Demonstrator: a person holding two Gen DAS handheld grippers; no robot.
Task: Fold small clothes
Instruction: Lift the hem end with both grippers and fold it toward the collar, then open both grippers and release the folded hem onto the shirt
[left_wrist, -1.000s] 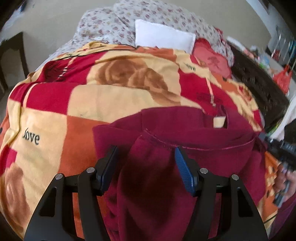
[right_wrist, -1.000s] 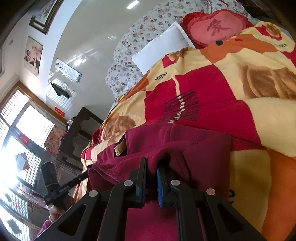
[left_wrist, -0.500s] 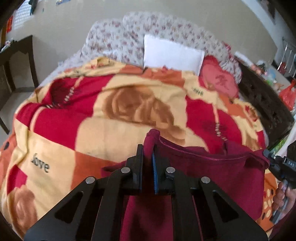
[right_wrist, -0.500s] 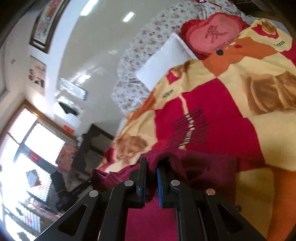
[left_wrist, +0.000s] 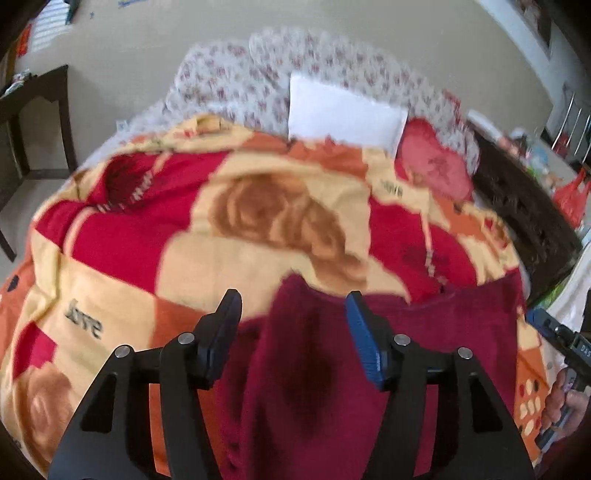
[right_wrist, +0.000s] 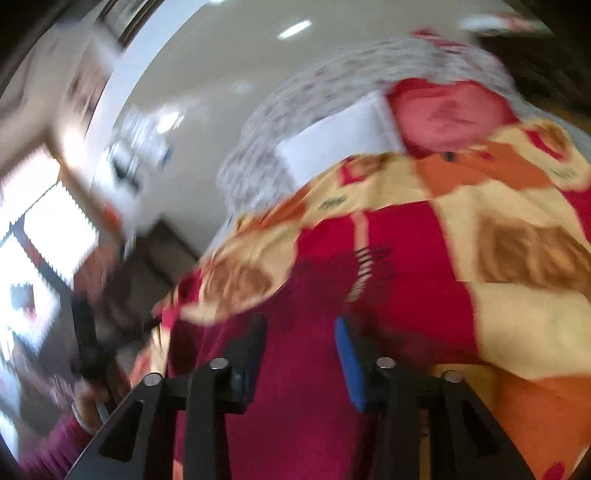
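Observation:
A dark red garment (left_wrist: 317, 373) lies on the patterned red, orange and cream blanket (left_wrist: 207, 221) at the near edge of the bed. My left gripper (left_wrist: 293, 314) is open just above it, its fingers either side of a raised fold. In the right wrist view the same garment (right_wrist: 295, 376) lies below my right gripper (right_wrist: 301, 332), which is open too. Both views are blurred. The right gripper also shows at the far right of the left wrist view (left_wrist: 554, 332).
A white pillow (left_wrist: 343, 110), a red heart cushion (left_wrist: 436, 166) and a floral quilt (left_wrist: 236, 74) sit at the head of the bed. A dark wooden table (left_wrist: 33, 110) stands left, dark furniture (left_wrist: 524, 214) right. Bright windows (right_wrist: 40, 240) show in the right wrist view.
Half a second ago both grippers were shut on the garment's edge, holding it up. Both have opened and let go, and the garment has dropped onto the blanket.

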